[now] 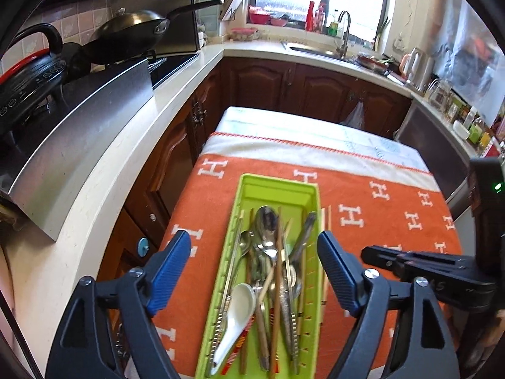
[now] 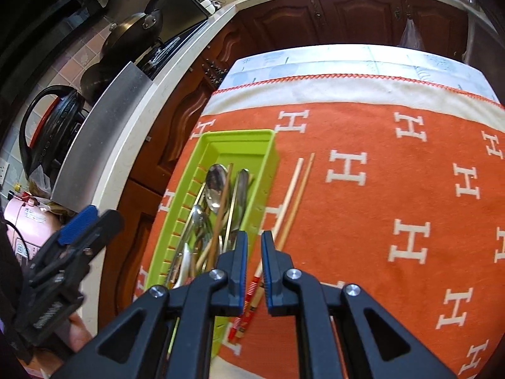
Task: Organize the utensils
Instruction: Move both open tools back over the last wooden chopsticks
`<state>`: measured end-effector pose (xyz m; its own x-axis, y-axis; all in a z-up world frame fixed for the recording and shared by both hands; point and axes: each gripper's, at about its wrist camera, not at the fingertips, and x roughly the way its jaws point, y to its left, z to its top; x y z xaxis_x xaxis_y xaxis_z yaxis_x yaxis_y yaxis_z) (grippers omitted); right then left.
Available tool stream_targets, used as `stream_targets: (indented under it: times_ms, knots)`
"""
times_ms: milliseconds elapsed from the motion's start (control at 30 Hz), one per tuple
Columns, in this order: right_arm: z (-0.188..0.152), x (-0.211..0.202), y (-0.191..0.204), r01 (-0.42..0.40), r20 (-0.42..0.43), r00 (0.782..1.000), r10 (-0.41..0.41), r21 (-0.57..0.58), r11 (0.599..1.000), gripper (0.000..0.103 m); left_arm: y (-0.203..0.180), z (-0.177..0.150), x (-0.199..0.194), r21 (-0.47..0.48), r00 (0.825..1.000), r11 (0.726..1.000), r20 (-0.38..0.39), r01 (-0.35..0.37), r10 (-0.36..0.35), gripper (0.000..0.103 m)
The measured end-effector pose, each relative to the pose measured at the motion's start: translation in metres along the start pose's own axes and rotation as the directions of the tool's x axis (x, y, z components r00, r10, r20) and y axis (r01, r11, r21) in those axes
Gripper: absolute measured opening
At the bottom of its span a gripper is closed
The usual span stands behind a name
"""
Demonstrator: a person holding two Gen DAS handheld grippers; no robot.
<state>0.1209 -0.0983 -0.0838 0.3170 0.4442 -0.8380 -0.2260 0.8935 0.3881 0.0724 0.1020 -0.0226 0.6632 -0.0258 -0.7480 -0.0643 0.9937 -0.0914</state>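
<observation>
A lime green tray (image 1: pixel 277 186) lies on the orange cloth and holds several metal spoons (image 1: pixel 266 224), wooden chopsticks and a white ceramic spoon (image 1: pixel 238 308). My left gripper (image 1: pixel 254 271) hovers above the tray, jaws wide open and empty. In the right wrist view the tray (image 2: pixel 240 140) is at left, and a pair of chopsticks (image 2: pixel 292 199) lies on the cloth just right of it. My right gripper (image 2: pixel 254 252) is over their near ends with the jaws narrowed to a small gap; the chopsticks run between them. Contact is unclear.
The table with the orange H-patterned cloth (image 2: pixel 394 189) stands in a kitchen. A white countertop (image 1: pixel 104 170) with a wok and stove runs along the left. Wooden cabinets (image 1: pixel 315 82) and a sink are beyond the table's far edge.
</observation>
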Motion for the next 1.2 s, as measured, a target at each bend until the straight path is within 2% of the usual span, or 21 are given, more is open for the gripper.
stream_targets:
  times_ms: [267,500,700,867,1033,1200]
  knots:
    - [-0.01,0.007,-0.013,0.022,-0.009,1.0,-0.022,0.007,1.0,0.011,-0.024,-0.01,-0.002,0.032,0.998,0.998,0.02,0.061,-0.061,0.09]
    - [-0.019,0.028,-0.024,0.039,-0.039,0.999,-0.038,0.031,0.999,0.015,-0.039,-0.029,0.016,0.051,0.996,0.995,-0.035,0.086,-0.084,0.092]
    - [-0.025,0.052,-0.031,0.064,-0.073,0.995,-0.061,0.044,0.997,0.015,-0.02,-0.042,0.03,-0.03,0.995,0.998,-0.074,0.06,-0.062,0.092]
    - [-0.024,0.066,-0.026,0.076,-0.088,0.993,-0.073,0.034,0.996,0.015,-0.007,-0.045,0.031,-0.063,0.997,0.997,-0.064,0.037,-0.041,0.092]
    - [-0.022,0.074,-0.016,0.081,-0.084,0.993,-0.078,0.022,0.997,0.015,0.004,-0.045,0.033,-0.095,0.998,0.995,-0.05,-0.032,0.027,0.092]
    - [-0.019,0.081,-0.003,0.135,-0.078,0.988,-0.137,-0.026,0.99,0.015,0.014,-0.046,0.037,-0.144,0.997,0.988,-0.062,-0.056,0.047,0.092]
